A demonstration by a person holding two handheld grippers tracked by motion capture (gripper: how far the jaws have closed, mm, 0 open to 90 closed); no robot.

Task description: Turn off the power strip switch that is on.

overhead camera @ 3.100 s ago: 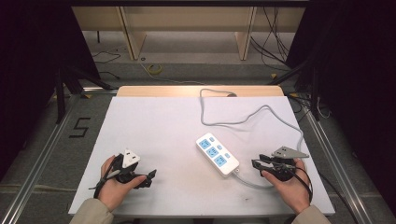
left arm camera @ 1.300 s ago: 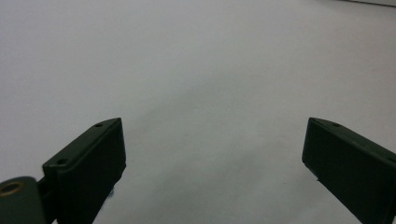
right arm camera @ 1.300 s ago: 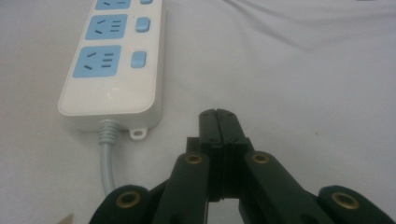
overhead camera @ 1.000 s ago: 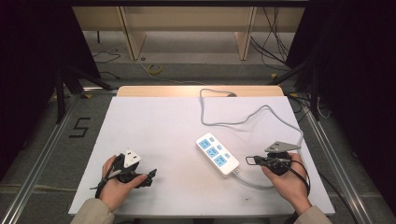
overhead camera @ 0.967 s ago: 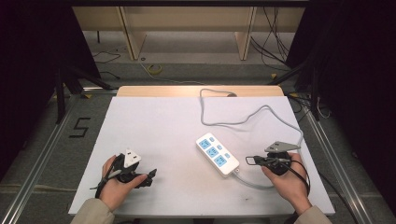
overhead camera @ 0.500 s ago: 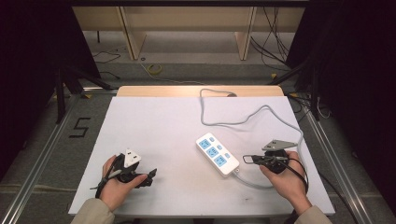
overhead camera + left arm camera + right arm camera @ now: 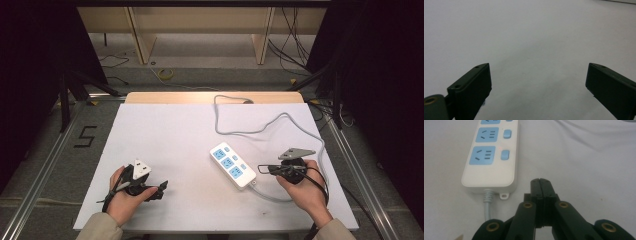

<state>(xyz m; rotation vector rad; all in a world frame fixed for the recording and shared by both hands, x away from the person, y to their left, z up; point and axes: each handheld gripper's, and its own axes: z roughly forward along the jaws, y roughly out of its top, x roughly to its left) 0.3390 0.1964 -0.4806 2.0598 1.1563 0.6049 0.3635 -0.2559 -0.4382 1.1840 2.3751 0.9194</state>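
Note:
A white power strip (image 7: pixel 232 165) with blue sockets and blue switches lies at an angle, right of the table's middle. Its grey cable (image 7: pixel 260 131) loops away to the far edge. My right gripper (image 7: pixel 261 169) is shut with nothing in it, and its tips sit just right of the strip's cable end. In the right gripper view the closed tips (image 7: pixel 540 180) rest beside the strip (image 7: pixel 491 155), near the corner where the cable (image 7: pixel 487 205) leaves. A small red light glows by the nearest switch (image 7: pixel 505 154). My left gripper (image 7: pixel 161 187) lies at the front left, jaws wide open (image 7: pixel 539 68) over bare table.
The white table (image 7: pixel 165 130) ends in a wooden strip (image 7: pixel 170 97) at the far side. Metal rails run along both sides of the floor, which bears a "5" mark (image 7: pixel 86 136) at left. Dark curtains flank the table.
My right gripper has crept a little to the left, toward the power strip's cable end. The left gripper and the strip have stayed where they were.

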